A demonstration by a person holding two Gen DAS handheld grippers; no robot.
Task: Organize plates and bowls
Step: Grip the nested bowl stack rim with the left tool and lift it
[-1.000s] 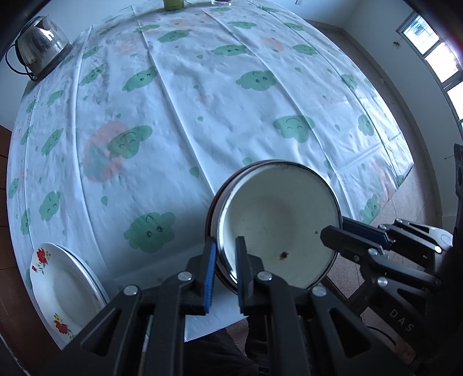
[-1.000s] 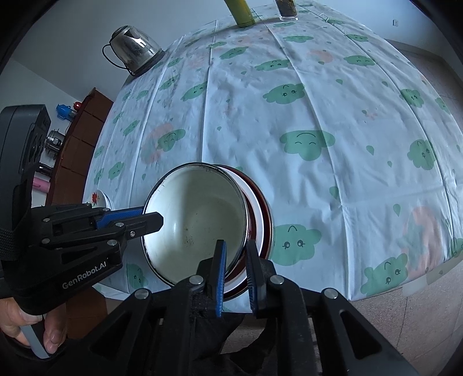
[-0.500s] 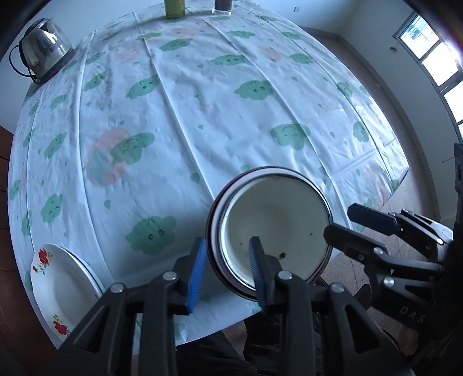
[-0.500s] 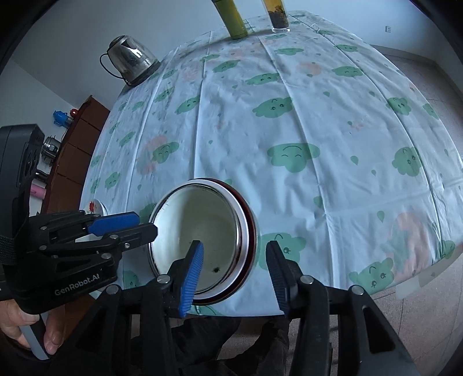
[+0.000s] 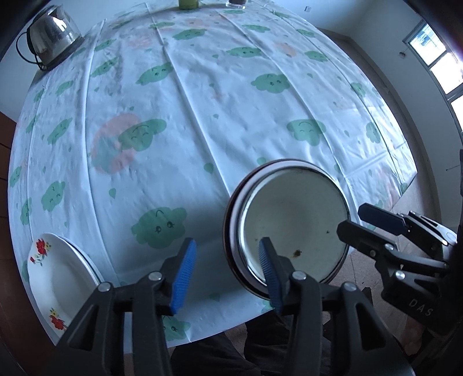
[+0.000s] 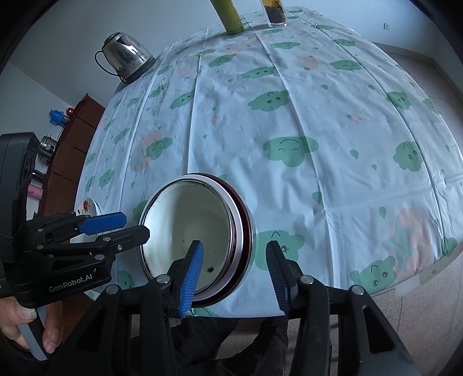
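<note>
A round table [image 5: 231, 115], covered by a white cloth printed with green clouds, was seen filling both views. At its far left edge a steel kettle [image 5: 52, 34] was stood, and a yellow-green bottle [image 6: 228, 14] and a glass [image 6: 276, 13] were placed at the far side. Near the front edge a white enamel bowl [image 5: 295, 225] was found nested in a slightly wider dark-rimmed bowl [image 5: 231, 231], the pair resting on the cloth. A stack of white plates with red flowers [image 5: 55, 277] was set at the near left edge, well apart from the bowls. The left gripper [image 5: 228, 274] was held above the bowls' left rim with its jaws opening, the rim lying between the blue pads without being pressed. The right gripper [image 6: 234, 274] was held with jaws apart astride the bowls' right rim, which was not clamped. A hand [image 6: 26, 326] was seen on the left gripper's handle.
</note>
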